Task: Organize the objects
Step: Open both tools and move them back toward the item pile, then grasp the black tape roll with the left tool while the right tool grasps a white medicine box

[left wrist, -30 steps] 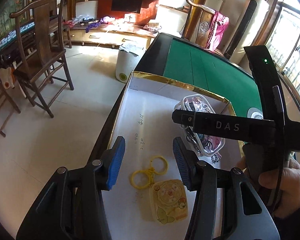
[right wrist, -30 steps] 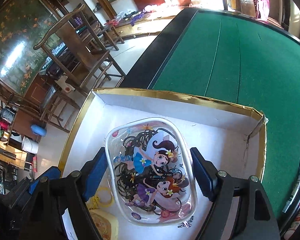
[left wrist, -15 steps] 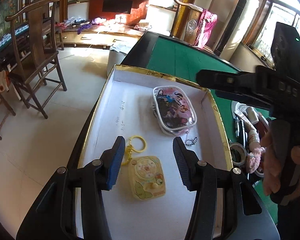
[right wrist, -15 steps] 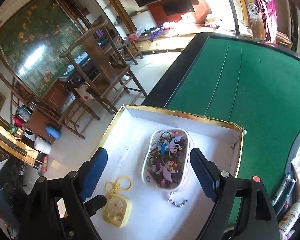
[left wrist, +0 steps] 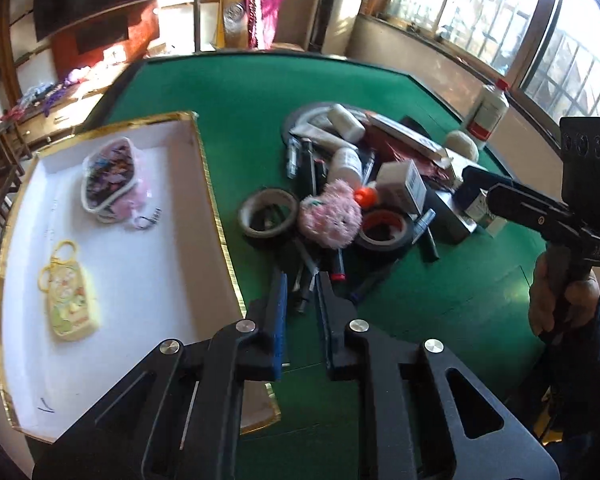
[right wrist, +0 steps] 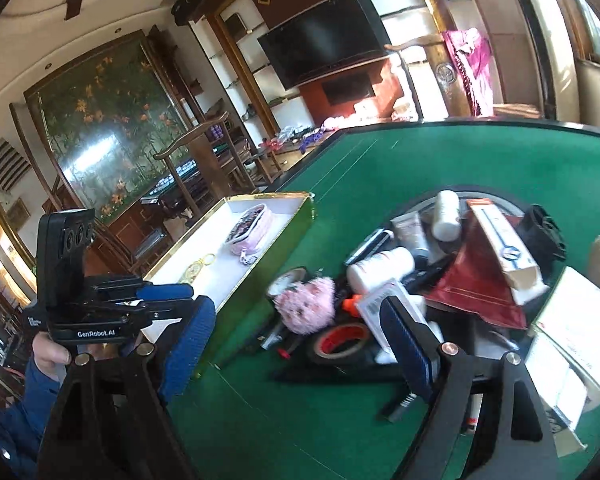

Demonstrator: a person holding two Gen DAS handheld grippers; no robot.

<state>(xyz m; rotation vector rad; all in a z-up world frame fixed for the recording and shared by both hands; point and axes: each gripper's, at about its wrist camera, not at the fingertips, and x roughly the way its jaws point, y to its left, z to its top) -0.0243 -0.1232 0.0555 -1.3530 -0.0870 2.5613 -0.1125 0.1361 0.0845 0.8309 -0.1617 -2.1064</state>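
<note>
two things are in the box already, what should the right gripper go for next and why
Probably ease the right gripper down onto the pink plush toy. Its jaws stand wide and empty, the toy lies on top of the pile on the green table, and the white box has bare floor for it.

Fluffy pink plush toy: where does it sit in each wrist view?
Left wrist: fluffy pink plush toy sits centre, between two tape rolls, right of the gold-edged white box.
Right wrist: plush is centre, right of that box.
Shared landmark: red-cored black tape roll beside it.
</note>
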